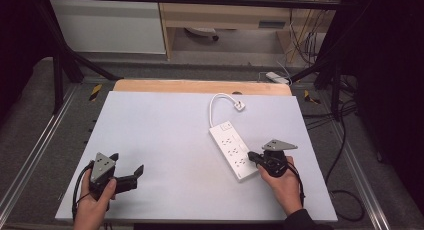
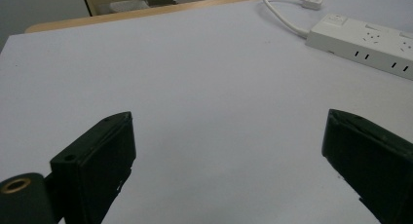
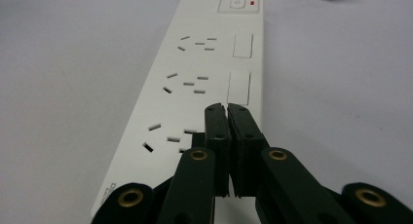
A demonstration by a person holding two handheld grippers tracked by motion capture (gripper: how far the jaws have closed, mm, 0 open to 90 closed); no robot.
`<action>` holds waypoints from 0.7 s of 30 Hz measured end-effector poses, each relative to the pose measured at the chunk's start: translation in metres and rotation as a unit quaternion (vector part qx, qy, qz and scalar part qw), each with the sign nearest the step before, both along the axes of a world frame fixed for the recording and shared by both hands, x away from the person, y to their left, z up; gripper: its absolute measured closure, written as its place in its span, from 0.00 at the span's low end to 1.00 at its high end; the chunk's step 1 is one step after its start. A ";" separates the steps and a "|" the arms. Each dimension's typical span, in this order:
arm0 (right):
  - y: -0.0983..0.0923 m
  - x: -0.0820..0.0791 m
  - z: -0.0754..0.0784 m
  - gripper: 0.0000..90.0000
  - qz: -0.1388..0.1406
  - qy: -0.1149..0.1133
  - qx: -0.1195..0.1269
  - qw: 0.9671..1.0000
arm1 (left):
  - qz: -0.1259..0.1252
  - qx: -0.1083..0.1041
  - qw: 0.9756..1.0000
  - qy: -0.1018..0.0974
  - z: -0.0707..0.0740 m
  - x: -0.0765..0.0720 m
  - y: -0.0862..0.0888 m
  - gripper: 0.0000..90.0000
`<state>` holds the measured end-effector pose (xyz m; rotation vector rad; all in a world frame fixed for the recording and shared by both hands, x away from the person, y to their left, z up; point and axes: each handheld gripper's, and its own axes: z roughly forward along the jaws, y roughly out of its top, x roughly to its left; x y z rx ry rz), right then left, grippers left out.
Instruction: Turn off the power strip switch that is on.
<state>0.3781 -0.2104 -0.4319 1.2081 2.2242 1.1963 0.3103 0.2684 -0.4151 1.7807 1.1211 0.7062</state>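
Right gripper (image 3: 227, 107) closed, tips over power strip (image 3: 195, 87).

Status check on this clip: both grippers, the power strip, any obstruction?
Right gripper shut, tips over power strip beside a rocker switch. Left gripper open, nothing between jaws, over bare table. Strip flat, cord unplugged. No obstruction.
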 end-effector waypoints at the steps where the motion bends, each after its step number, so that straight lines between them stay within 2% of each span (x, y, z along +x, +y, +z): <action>1: 0.000 0.000 0.000 0.97 0.000 0.001 0.001 1.000 | 0.000 0.000 1.000 0.000 0.000 0.000 0.000 0.06; 21: 0.001 0.000 0.002 0.84 0.002 -0.011 0.019 1.000 | 0.000 0.000 1.000 0.001 0.000 0.000 0.000 0.06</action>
